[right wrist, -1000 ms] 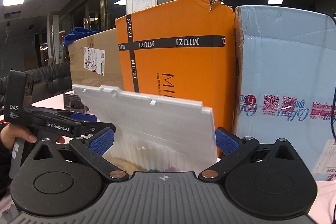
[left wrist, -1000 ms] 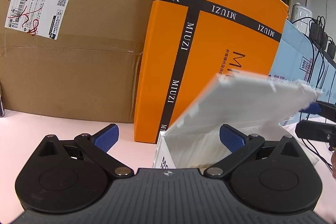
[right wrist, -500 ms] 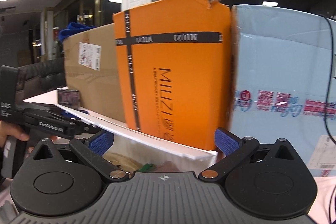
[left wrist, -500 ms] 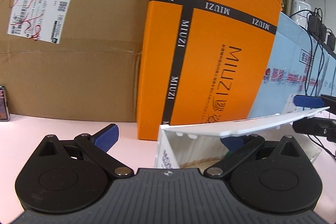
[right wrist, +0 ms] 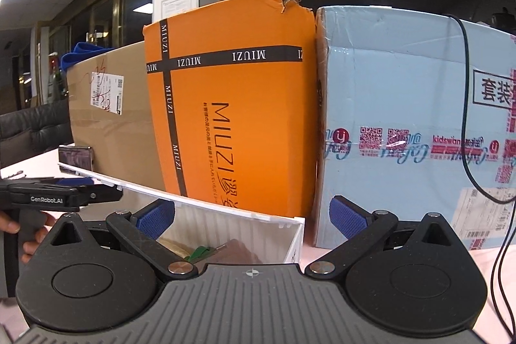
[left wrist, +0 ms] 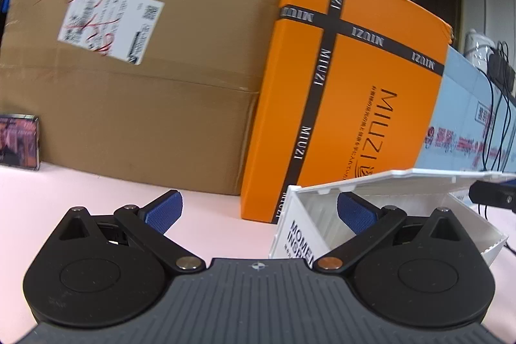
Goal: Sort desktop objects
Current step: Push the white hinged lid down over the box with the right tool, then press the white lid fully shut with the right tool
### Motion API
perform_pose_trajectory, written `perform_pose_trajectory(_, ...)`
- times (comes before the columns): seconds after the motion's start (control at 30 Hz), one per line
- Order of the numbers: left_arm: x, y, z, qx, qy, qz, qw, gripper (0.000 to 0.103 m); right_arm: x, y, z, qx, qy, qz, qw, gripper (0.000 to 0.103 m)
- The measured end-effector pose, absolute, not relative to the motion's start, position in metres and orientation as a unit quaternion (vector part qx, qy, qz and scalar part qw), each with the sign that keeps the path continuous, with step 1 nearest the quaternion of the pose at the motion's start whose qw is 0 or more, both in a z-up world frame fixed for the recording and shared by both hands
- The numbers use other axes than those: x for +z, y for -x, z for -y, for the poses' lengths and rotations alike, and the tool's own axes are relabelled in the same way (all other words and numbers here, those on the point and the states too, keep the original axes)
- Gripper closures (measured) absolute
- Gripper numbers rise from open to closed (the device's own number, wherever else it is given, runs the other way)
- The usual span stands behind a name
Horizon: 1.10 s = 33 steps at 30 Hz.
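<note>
The white storage box (left wrist: 292,234) sits on the pink desk (left wrist: 80,192) at about four o'clock in the left wrist view, just in front of the orange MIUZI carton (left wrist: 348,105), its lid (right wrist: 180,194) lowered almost flat over small items inside. The left gripper (left wrist: 259,210) is spread wide and holds nothing. The right gripper (right wrist: 253,216) is likewise wide open and empty. At ten o'clock stands a brown carton (left wrist: 138,86).
</note>
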<state>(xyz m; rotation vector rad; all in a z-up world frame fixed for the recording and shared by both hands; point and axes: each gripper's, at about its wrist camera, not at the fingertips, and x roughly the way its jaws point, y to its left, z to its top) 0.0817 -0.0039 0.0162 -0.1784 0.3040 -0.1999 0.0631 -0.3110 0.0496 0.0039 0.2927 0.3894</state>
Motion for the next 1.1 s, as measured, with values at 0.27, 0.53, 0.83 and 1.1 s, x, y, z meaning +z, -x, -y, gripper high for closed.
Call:
perform_pose_trajectory(0.27,0.009,-0.063,0.01,-0.089,0.076,-0.124,0.985,0.0,0.04,-0.055,0.317,0.165,-0.039,-0.141,0.975,0.0)
perform_pose_trajectory(0.53,0.007,-0.049,0.015,-0.105,0.057,-0.119,0.986,0.0,0.032,-0.039,0.321,0.143,-0.067,-0.126,0.979,0.0)
perform_pose_trajectory(0.83,0.008,-0.031,0.003,-0.101,0.084,-0.099,0.986,0.0,0.028,-0.031,0.324,0.127,-0.081,-0.123,0.981,0.0)
perform_pose_trajectory(1.1,0.007,-0.029,-0.001,-0.102,0.099,-0.101,0.985,0.0,0.023,-0.025,0.323,0.122,-0.076,-0.135,0.98,0.0)
